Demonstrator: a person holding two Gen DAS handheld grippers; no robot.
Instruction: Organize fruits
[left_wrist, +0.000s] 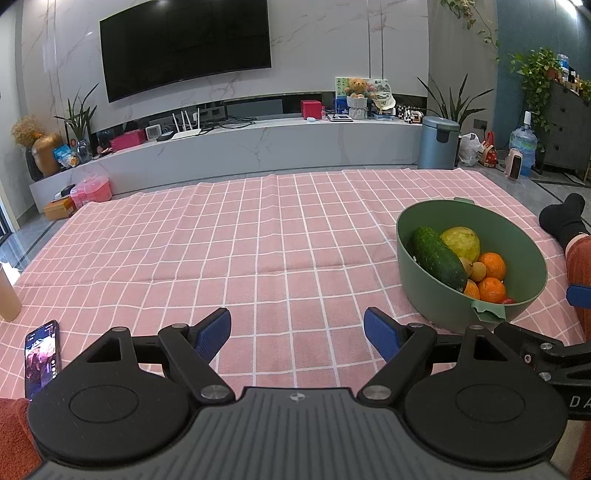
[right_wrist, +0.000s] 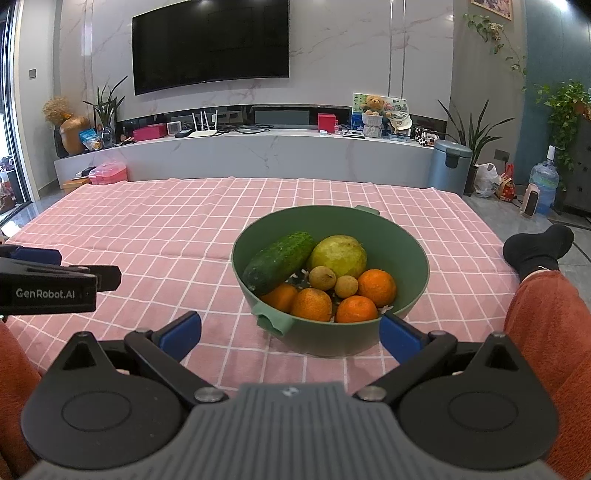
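Right wrist view: we see cucumber (right_wrist: 279, 261) tilted in bowl (right_wrist: 406, 254), low end near-left | both grippers (right_wrist: 290, 332) (left_wrist: 297, 334) wide open, empty

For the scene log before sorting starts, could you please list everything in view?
bowl: 1, green, on the cloth ahead of the right tongs
cucumber: 1, dark green, leaning on the bowl's left wall
large round fruit: 1, yellow-green, back of the bowl
oranges: 4, orange, front of the bowl
small round fruits: 2, tan, middle of the bowl
checked cloth: 1, pink and white, spread on the floor
phone: 1, screen lit, on the cloth's near left
television: 1, black, on the wall
bin: 1, blue-grey, beyond the cloth
water jug: 1, blue, far right
person's foot: 1, black sock, right of the bowl
left tongs: open, empty
right tongs: open, empty
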